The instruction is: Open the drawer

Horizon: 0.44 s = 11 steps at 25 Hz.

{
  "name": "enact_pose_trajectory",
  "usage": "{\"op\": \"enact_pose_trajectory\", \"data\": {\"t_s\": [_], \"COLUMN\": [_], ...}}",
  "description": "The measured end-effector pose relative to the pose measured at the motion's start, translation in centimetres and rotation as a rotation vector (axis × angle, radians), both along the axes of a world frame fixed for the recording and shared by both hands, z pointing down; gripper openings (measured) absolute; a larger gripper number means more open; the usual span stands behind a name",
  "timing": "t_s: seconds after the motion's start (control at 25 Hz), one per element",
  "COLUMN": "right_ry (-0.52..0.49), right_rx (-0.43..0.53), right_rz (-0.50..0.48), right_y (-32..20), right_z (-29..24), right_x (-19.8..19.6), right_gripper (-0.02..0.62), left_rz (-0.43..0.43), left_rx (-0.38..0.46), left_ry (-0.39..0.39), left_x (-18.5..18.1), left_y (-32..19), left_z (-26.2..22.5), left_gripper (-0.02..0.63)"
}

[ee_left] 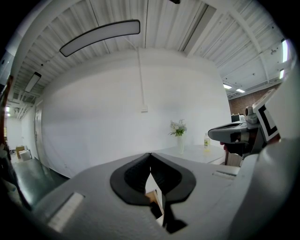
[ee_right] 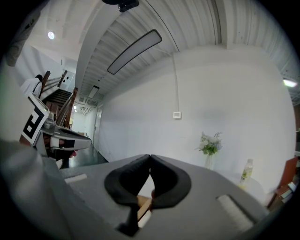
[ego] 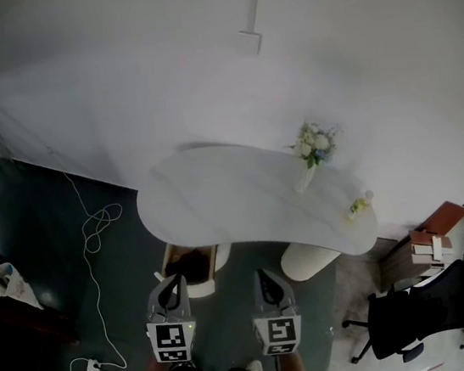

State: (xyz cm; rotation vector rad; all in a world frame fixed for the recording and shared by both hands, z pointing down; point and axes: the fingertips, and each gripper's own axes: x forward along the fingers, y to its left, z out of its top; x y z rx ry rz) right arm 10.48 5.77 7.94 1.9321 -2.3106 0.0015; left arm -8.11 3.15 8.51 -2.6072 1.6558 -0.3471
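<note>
Hovering side by side near table (ego: 217, 199) | left gripper (ego: 172, 288): jaws pressed together, empty | right gripper (ego: 266, 279): same | wooden box (ego: 188, 264) under table edge

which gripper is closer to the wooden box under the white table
Left. In the head view the left gripper ends right beside the wooden box; the right gripper sits off to its right, farther away.
</note>
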Motion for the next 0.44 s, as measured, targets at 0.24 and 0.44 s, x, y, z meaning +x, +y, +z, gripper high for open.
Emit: {"op": "enact_pose_trajectory", "data": {"t_s": [0.24, 0.44], "right_ry": [-0.005, 0.0], "right_rx": [0.0, 0.004], "right_rz": [0.0, 0.007], "right_y": [0.37, 0.8], "right_z": [0.2, 0.14], "right_x": [-0.17, 0.26], "right_gripper": [0.005, 0.005], "left_rz": [0.003, 0.006], "left_rx": [0.003, 0.005], "left_ry": [0.0, -0.004], "left_x": [-0.04, 0.24], "left_y": [0.29, 0.74], "left_z": [0.02, 0.14], "left_gripper": [0.011, 0.011]}}
